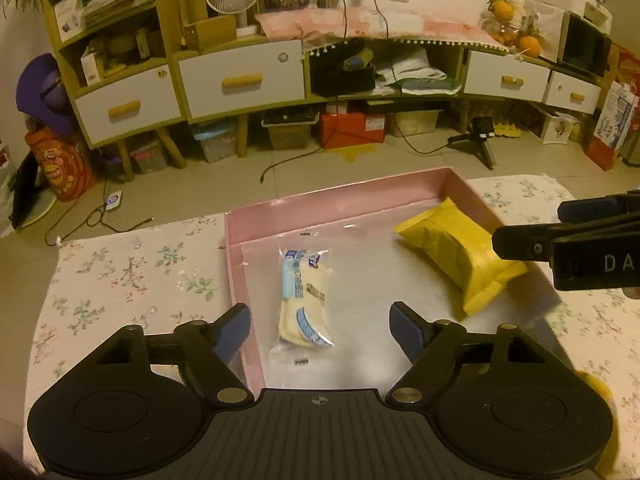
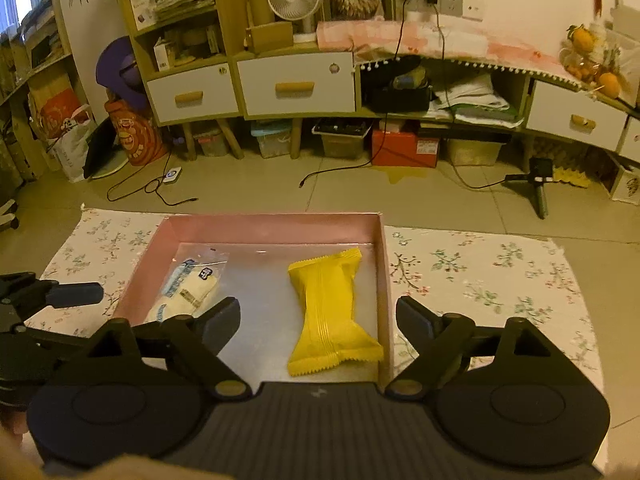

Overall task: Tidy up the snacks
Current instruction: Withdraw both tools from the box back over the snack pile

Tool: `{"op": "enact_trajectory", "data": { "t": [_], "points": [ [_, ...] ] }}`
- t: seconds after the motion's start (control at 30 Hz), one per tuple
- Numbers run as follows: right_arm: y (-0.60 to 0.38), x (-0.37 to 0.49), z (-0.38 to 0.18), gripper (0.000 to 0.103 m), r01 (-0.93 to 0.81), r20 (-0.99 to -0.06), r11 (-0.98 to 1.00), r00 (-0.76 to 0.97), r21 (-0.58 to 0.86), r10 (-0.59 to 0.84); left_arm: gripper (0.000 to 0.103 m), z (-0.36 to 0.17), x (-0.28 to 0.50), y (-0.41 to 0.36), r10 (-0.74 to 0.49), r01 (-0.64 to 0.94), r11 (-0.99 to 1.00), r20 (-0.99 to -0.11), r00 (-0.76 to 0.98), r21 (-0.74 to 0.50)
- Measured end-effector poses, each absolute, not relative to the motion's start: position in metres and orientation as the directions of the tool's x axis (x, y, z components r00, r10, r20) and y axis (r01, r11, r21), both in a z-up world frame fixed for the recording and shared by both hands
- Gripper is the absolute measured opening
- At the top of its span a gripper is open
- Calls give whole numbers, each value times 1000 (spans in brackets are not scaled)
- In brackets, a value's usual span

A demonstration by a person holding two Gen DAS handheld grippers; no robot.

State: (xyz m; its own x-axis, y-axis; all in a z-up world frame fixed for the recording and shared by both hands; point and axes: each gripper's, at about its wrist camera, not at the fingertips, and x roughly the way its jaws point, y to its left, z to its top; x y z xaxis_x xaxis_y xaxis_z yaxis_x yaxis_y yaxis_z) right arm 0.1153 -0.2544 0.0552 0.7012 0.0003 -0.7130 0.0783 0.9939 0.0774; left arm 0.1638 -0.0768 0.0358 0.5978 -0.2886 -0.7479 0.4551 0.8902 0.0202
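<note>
A pink tray (image 1: 234, 264) lies on a floral tablecloth (image 1: 120, 272). In it lie a clear-wrapped white and blue snack (image 1: 304, 300) and a yellow snack packet (image 1: 460, 256). My left gripper (image 1: 320, 330) is open and empty, its fingers either side of the white snack's near end. My right gripper (image 2: 318, 322) is open and empty above the yellow packet (image 2: 330, 312); the white snack (image 2: 188, 288) lies left of it in the tray (image 2: 384, 272). The right gripper's fingers (image 1: 520, 246) show at the right edge of the left wrist view, and the left gripper's finger (image 2: 72, 294) at the left edge of the right wrist view.
The tablecloth (image 2: 480, 276) covers the table on both sides of the tray. Beyond the table's far edge is a tiled floor with cables (image 1: 100, 216), a small tripod (image 1: 480, 140), and a long cabinet with white drawers (image 1: 240, 80).
</note>
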Motion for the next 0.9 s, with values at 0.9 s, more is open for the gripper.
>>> {"op": "enact_trajectory", "data": {
  "t": [0.9],
  "points": [
    [-225, 7, 58, 100, 102, -738, 995, 673, 20, -54, 97, 45, 45, -20, -317, 454, 890, -766, 559, -37]
  ]
}}
